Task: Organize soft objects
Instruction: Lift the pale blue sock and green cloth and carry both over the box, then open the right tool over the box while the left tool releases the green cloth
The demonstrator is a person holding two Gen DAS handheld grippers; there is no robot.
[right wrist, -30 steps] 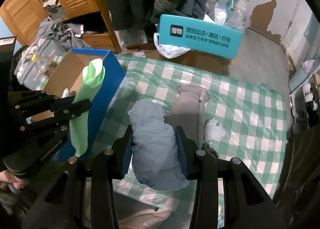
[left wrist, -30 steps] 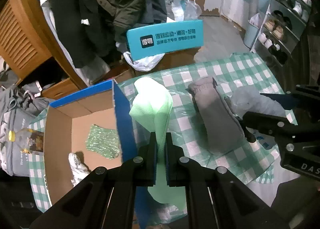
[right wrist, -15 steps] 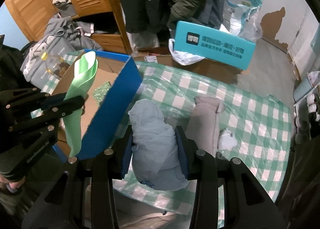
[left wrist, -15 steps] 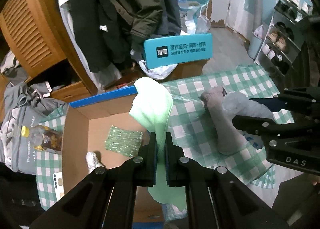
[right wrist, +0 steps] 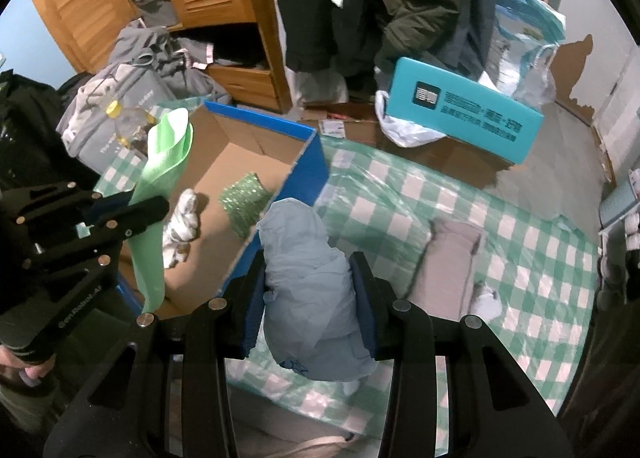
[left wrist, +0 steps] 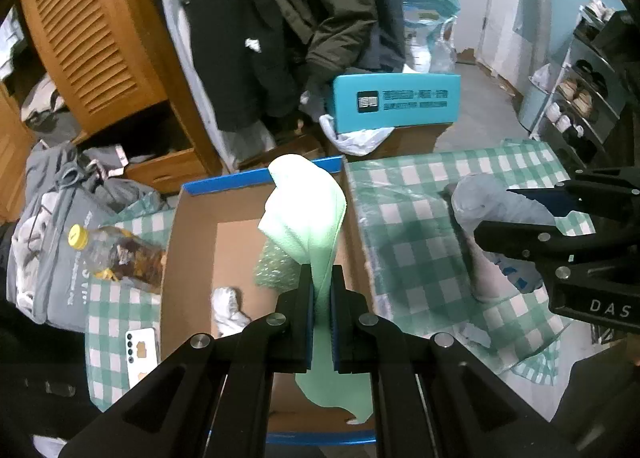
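Observation:
My left gripper [left wrist: 321, 278] is shut on a light green cloth [left wrist: 310, 214] and holds it above the open cardboard box [left wrist: 192, 258] with blue rims. The cloth also shows in the right wrist view [right wrist: 160, 194]. My right gripper [right wrist: 310, 270] is shut on a crumpled pale blue plastic bag [right wrist: 312, 282], held over the box's right wall [right wrist: 308, 170] and the checked tablecloth [right wrist: 400, 194]. Inside the box lie a green bubble-wrap piece [right wrist: 244, 204] and a white rag [right wrist: 182, 218]. A grey folded cloth [right wrist: 448, 266] lies on the table.
A small white wad [right wrist: 486, 298] lies by the grey cloth. A bottle with a yellow cap [left wrist: 116, 254] and a phone [left wrist: 140, 354] lie left of the box. A teal carton [right wrist: 460, 114], hanging coats and a wooden wardrobe stand behind the table.
Both grippers have moved left with their loads. The green cloth went from over the box's right wall to above the box's inside. The blue bag now reaches the box's right wall.

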